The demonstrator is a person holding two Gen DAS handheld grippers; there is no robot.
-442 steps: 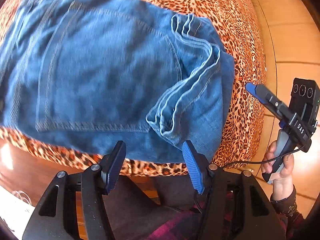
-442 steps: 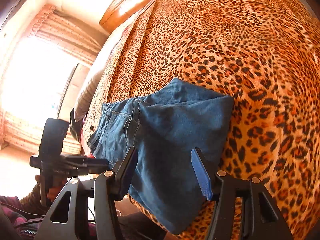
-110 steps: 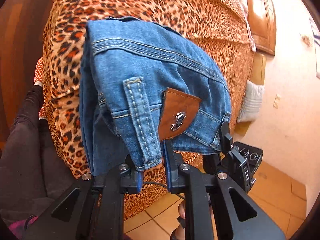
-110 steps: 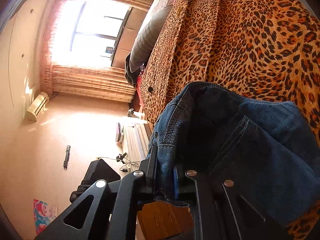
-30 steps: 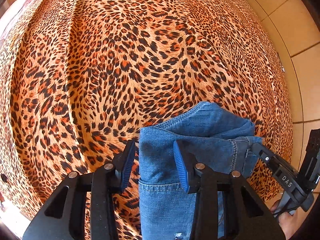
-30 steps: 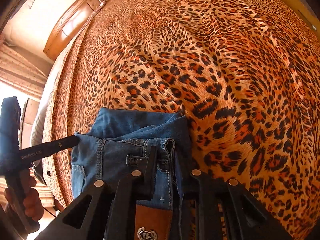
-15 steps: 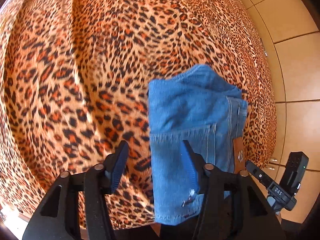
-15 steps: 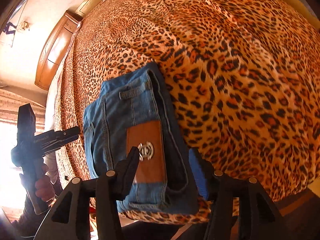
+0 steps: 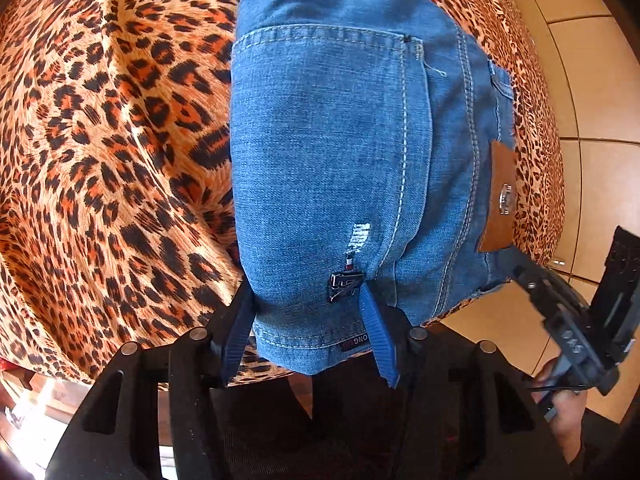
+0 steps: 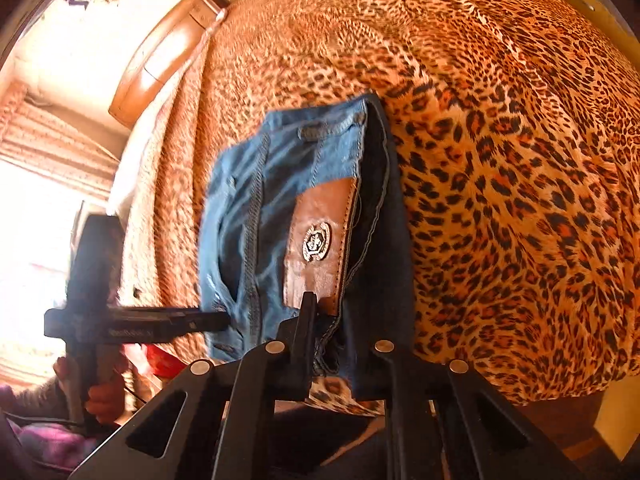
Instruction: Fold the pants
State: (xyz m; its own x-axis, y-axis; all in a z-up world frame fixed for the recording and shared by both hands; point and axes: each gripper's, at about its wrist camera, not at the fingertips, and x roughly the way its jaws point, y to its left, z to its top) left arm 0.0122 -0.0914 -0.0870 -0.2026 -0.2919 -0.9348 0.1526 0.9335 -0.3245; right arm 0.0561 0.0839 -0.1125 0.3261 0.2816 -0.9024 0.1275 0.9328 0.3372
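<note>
The folded blue jeans [image 9: 340, 152] lie as a compact bundle on the leopard-print bed [image 9: 100, 140], back pocket up, near the bed's front edge. A brown leather waistband patch [image 10: 320, 240] faces the right wrist view. My left gripper [image 9: 308, 328] is open, its blue fingers straddling the bundle's near hem. My right gripper [image 10: 332, 320] is closed on the waistband edge of the jeans [image 10: 280, 200] just below the patch. The right gripper also shows in the left wrist view [image 9: 576, 332], at the bundle's right side.
The bed's edge runs just under the bundle, with tiled floor [image 9: 600, 80] to the right. A wooden headboard [image 10: 160, 56] and a bright curtained window [image 10: 32, 220] lie beyond the bed. The leopard cover [image 10: 500, 160] stretches far and right.
Both grippers have moved in on the bundle. The left now straddles its near hem, still open. The right has shut on the waistband edge by the leather patch.
</note>
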